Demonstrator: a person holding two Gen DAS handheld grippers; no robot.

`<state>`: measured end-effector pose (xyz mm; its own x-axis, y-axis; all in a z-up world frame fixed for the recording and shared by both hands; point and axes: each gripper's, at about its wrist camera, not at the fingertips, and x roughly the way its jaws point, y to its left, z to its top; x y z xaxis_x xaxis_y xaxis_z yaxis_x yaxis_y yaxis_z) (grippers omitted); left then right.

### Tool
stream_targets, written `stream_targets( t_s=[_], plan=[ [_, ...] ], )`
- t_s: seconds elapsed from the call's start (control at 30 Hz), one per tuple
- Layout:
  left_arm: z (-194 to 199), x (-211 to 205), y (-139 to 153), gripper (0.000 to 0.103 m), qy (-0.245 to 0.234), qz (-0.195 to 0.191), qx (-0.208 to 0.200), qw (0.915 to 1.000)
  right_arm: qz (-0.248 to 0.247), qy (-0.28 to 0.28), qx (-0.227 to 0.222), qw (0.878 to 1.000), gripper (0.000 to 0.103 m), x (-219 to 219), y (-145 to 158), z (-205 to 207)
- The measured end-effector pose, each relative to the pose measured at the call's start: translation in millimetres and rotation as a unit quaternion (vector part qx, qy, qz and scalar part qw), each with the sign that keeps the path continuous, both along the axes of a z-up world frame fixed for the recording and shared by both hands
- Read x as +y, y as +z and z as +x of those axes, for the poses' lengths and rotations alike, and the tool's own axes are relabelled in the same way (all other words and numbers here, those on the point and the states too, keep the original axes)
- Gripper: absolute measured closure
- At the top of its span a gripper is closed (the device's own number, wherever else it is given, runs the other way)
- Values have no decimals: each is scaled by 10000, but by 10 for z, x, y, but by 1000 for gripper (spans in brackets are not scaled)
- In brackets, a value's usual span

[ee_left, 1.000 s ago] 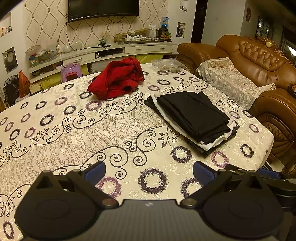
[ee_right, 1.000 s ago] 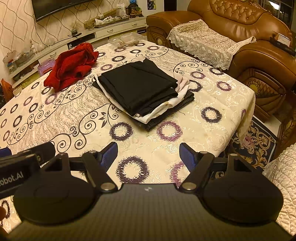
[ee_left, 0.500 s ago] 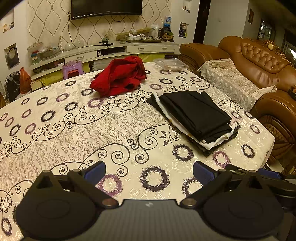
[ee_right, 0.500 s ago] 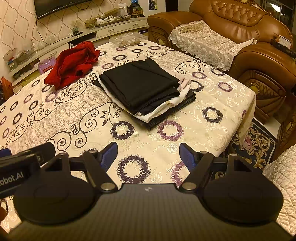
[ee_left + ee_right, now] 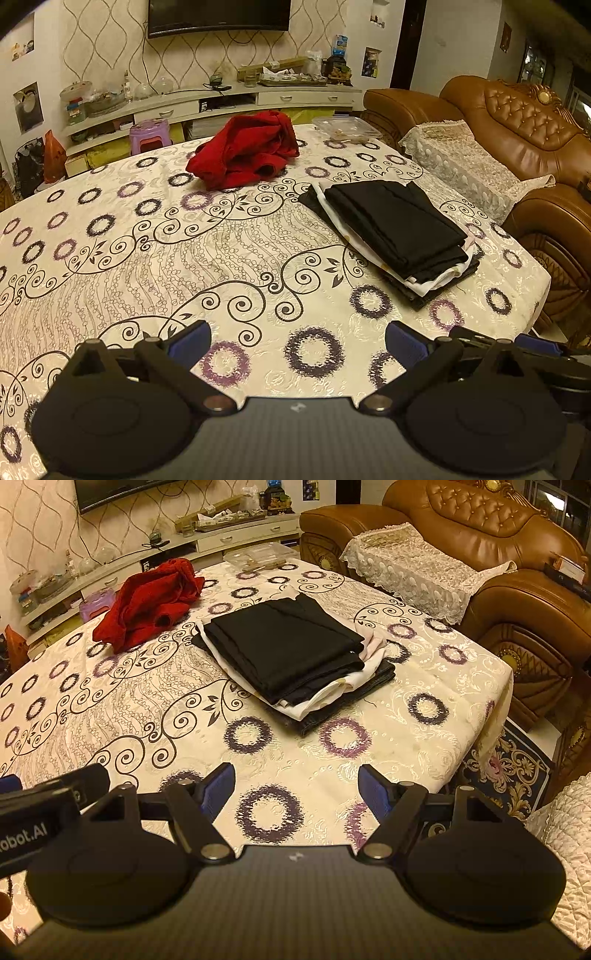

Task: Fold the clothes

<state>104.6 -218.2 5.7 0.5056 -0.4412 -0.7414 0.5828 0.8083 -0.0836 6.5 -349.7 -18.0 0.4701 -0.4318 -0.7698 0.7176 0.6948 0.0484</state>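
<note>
Both cams creep a bit closer to the far side of the table: the crumpled red garment point(image 5: 245, 147) and the folded stack point(image 5: 397, 229) now sit slightly lower and bigger in the left view, and lower in the right view too point(image 5: 151, 600). Clothes themselves don't budge.

Cloth, leather and matt plastic under my fingers.
My blue pads point(image 5: 190, 341) look rubbery, their arms matt black plastic; the tablecloth point(image 5: 221, 258) has an embossed sheen, the red garment point(image 5: 243, 151) upper centre looks fuzzy, the sofa point(image 5: 480, 520) glossy leather.
</note>
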Motion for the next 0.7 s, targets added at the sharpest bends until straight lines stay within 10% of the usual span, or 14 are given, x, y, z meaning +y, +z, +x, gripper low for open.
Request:
stream_targets(
  t_s=[0.7],
  plan=[
    [-18,252,-78,0,255,-27,35,9997,-52,415,89,9991,22,169,-96,113]
  ],
)
